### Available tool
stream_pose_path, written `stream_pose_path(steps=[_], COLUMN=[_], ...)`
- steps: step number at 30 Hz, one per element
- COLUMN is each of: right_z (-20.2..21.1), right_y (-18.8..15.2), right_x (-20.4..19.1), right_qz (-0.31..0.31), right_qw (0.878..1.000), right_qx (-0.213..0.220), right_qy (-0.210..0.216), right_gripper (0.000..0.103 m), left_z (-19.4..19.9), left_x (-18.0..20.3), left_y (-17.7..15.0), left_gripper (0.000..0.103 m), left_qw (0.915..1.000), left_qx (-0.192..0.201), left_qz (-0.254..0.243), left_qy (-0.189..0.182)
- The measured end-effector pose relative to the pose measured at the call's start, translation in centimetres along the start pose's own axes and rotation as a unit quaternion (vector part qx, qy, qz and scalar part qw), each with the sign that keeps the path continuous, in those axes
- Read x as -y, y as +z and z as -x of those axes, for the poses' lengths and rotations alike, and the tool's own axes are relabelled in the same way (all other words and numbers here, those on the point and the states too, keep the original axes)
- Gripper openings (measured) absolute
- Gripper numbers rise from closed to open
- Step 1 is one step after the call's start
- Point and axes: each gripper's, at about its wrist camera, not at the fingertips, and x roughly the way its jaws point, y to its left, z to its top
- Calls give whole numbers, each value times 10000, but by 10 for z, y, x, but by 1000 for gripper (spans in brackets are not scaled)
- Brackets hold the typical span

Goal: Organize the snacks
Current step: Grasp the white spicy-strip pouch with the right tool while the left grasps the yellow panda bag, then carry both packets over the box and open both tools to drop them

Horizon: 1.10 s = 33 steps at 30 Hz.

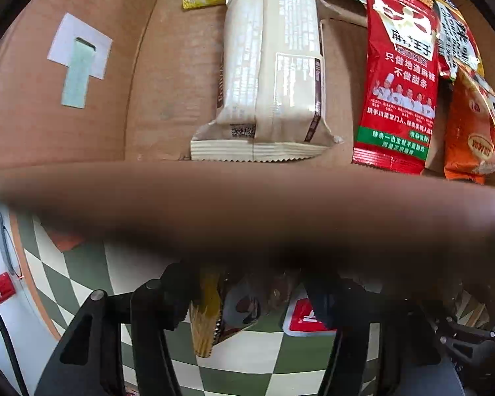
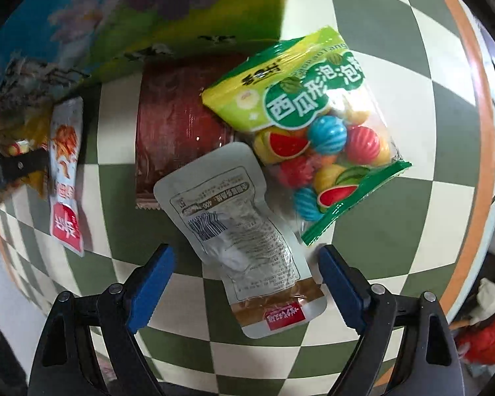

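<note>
In the left wrist view I look over the near wall of a cardboard box [image 1: 82, 125]. Inside it lie a cream biscuit pack [image 1: 274, 76], a red spicy-strip packet [image 1: 399, 82] and an orange packet [image 1: 475, 132]. My left gripper [image 1: 247, 303] sits below the box edge, its jaws close together around a yellow-and-dark snack packet [image 1: 208, 316], partly hidden by blur. In the right wrist view my right gripper [image 2: 244, 280] is open, its blue pads [image 2: 151, 283] on either side of a silver pouch [image 2: 244, 231] lying on the checkered table.
A green bag of watermelon gum balls [image 2: 316, 132] and a dark red packet [image 2: 178, 132] lie just beyond the pouch. A white-and-red packet [image 2: 66, 175] lies at left. The box's printed outer wall [image 2: 132, 16] stands behind. The round table's orange rim [image 2: 478, 132] curves at right.
</note>
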Motion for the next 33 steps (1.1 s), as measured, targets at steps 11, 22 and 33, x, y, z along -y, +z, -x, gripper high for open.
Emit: stream_pose_path(steps=[11, 22, 33], right_z=[7, 81, 203], right_y=[-20, -51, -24], right_x=[-11, -7, -10], right_qz=[-96, -134, 50], right_qw=[9996, 9922, 9729], right_qx=[227, 510, 1316], right_qy=[128, 1129, 1899], right_gripper=[59, 59, 59], left_z=[9, 84, 194], left_x=[-9, -10, -14], left_y=[-46, -104, -35], left_gripper=[47, 46, 46], left_qw=[9998, 9960, 9857], left_qx=[93, 560, 1380], left_qz=[172, 173, -8], left_qy=[21, -671, -964])
